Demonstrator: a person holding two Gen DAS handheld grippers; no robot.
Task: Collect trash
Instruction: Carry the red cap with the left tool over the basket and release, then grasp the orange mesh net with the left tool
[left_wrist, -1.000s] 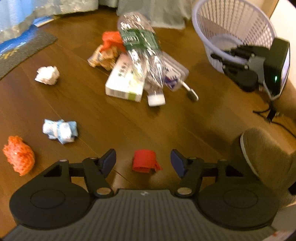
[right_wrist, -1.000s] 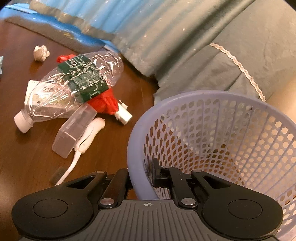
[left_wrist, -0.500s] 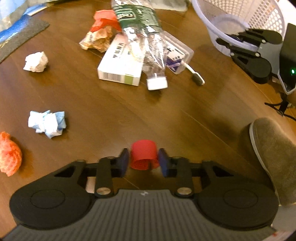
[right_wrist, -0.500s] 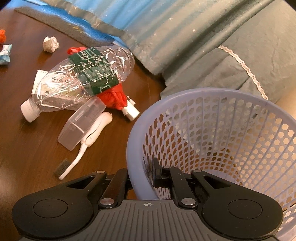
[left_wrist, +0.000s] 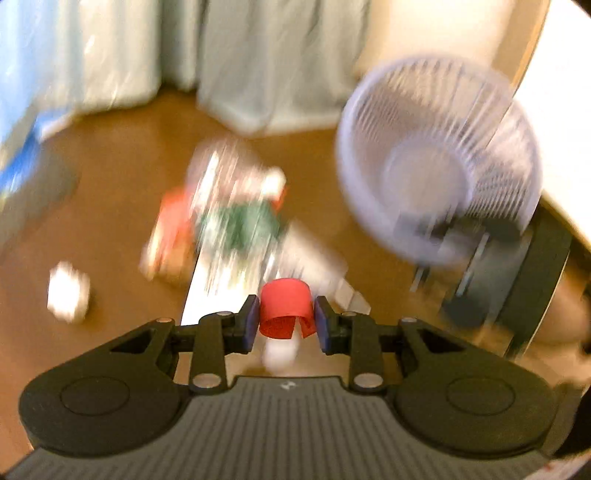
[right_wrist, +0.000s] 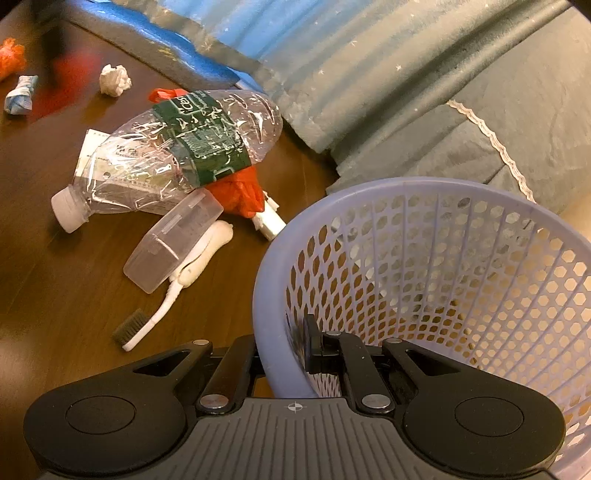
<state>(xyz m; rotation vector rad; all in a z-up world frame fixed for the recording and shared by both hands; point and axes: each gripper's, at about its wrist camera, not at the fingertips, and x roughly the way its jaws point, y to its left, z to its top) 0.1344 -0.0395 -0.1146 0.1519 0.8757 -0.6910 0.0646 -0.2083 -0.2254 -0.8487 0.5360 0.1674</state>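
**Red roll gripped, basket rim clamped**

Left claw (left_wrist: 283, 319) closed on a red roll (left_wrist: 283, 302), pinched between the two blue pads (left_wrist: 252, 320), lifted clear of the floor (left_wrist: 122, 206). Left view badly blurred. Beyond the roll, a smeared heap of trash: bottle (left_wrist: 236, 218) with green label, something red at its left, a white wad (left_wrist: 68, 291) further left. Basket (left_wrist: 436, 162) far right in that view, tipped with its opening toward the camera.

Right claw (right_wrist: 282, 350) clamped narrow on the basket (right_wrist: 424, 192) rim, one finger outside the wall, the other inside. Left of the basket, on the floor: crushed clear bottle (right_wrist: 173, 158) lying on its side, white cap pointing near-left, resting across a flat white carton (right_wrist: 88, 147) and an orange-red bag (right_wrist: 240, 192). Clear plastic case (right_wrist: 173, 243) just near the bottle, touching a white toothbrush (right_wrist: 173, 291), bristles at the near end. Far left: white paper wad (right_wrist: 115, 80), blue-white wad (right_wrist: 21, 94), orange wad (right_wrist: 11, 59) at the edge. Teal bedding (right_wrist: 424, 81) behind the basket.
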